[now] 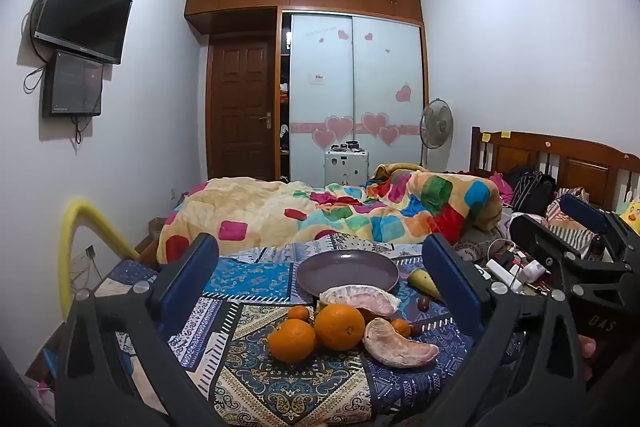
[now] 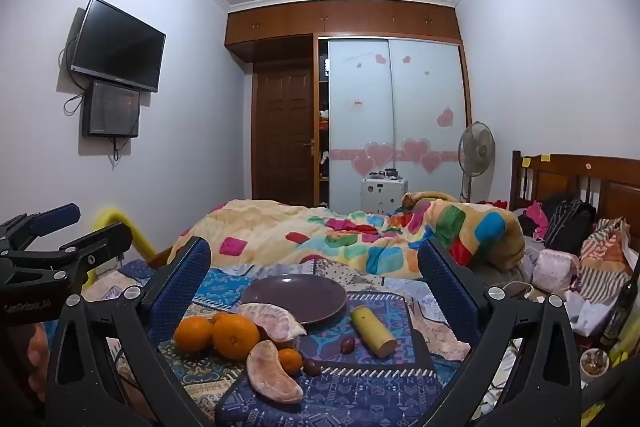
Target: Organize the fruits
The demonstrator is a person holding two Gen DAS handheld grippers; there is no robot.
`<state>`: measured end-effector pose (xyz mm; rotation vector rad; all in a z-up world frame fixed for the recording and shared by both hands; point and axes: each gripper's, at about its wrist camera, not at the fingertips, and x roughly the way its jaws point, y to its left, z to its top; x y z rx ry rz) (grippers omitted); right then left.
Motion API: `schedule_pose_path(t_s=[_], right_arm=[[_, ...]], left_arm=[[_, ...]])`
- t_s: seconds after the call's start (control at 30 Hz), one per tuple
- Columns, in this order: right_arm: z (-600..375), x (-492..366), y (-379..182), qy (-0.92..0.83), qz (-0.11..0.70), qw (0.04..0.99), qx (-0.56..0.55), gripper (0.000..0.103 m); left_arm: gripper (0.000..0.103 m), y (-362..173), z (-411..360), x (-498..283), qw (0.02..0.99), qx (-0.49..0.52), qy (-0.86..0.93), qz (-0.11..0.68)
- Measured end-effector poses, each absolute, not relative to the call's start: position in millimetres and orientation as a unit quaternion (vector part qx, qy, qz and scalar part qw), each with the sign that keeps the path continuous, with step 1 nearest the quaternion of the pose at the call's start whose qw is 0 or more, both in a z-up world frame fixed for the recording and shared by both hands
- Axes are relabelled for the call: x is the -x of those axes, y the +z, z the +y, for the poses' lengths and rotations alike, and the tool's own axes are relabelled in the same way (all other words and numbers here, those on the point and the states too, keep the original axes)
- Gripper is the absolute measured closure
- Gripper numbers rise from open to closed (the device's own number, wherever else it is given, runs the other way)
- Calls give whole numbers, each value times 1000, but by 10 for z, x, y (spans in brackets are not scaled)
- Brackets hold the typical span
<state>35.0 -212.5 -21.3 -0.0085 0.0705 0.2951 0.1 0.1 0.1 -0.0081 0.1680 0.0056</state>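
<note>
Both claws are held wide apart and empty above the patterned cloth (image 2: pixel 360 387): the left claw (image 1: pixel 320 291) is aimed at the fruit pile, the right claw (image 2: pixel 316 291) at the purple plate (image 2: pixel 294 297). Two large oranges (image 1: pixel 339 326), small tangerines (image 1: pixel 298 313) and two peeled pomelo segments (image 1: pixel 400 345) are clustered touching one another just in front of the plate, which is seen bare. A banana piece (image 2: pixel 373 330) is laid just right of the plate, with a dark red grape (image 2: pixel 347 345) beside it.
</note>
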Motion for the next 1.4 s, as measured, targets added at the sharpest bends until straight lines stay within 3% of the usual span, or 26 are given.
schedule_pose_path(t_s=[1.4], right_arm=[[-2027,-366,-296,153,44,987,9,0]], left_arm=[[0,-97,23,-81,996,11,3,86]])
